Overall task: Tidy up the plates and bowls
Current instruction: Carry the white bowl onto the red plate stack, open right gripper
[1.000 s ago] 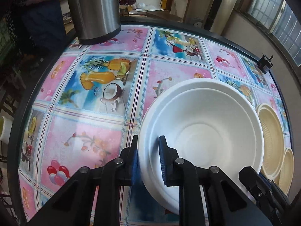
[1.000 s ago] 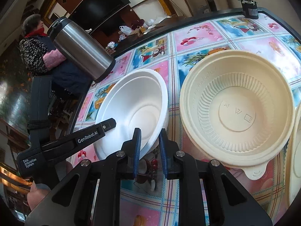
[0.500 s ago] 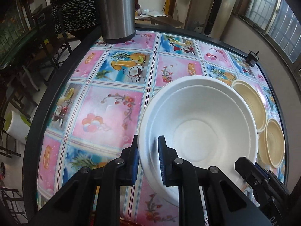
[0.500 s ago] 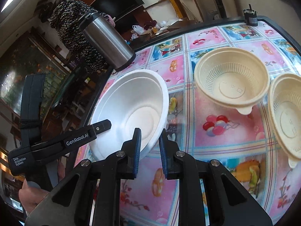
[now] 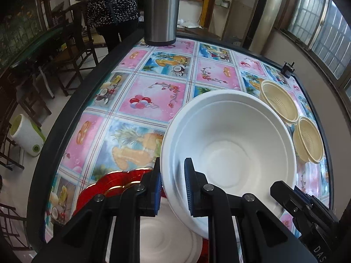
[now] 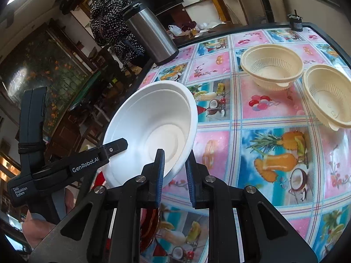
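A large white bowl (image 5: pixel 228 144) hangs tilted above the table, held from both sides. My left gripper (image 5: pixel 172 166) is shut on its left rim. My right gripper (image 6: pixel 174 160) is shut on the opposite rim of the white bowl (image 6: pixel 153 129). Each gripper shows in the other's view: the right gripper (image 5: pixel 278 188) at the lower right, the left gripper (image 6: pixel 118 146) at the left. Beneath the bowl lies a red plate (image 5: pixel 105 188) with a white dish (image 5: pixel 162 241) on it. Two beige ribbed bowls (image 6: pixel 272 65) (image 6: pixel 329 94) stand further out on the table.
A steel thermos (image 5: pixel 161 11) stands at the far end of the table with the patterned cloth (image 5: pixel 153 96), and a person (image 5: pixel 109 4) stands behind it. A small black object (image 5: pixel 287 69) sits at the far right edge. Dark chairs (image 5: pixel 72 50) stand to the left.
Both grippers have carried the white bowl back toward the near end and slightly up. The beige bowls and thermos now lie further off, and the red plate with the white dish has come into view.
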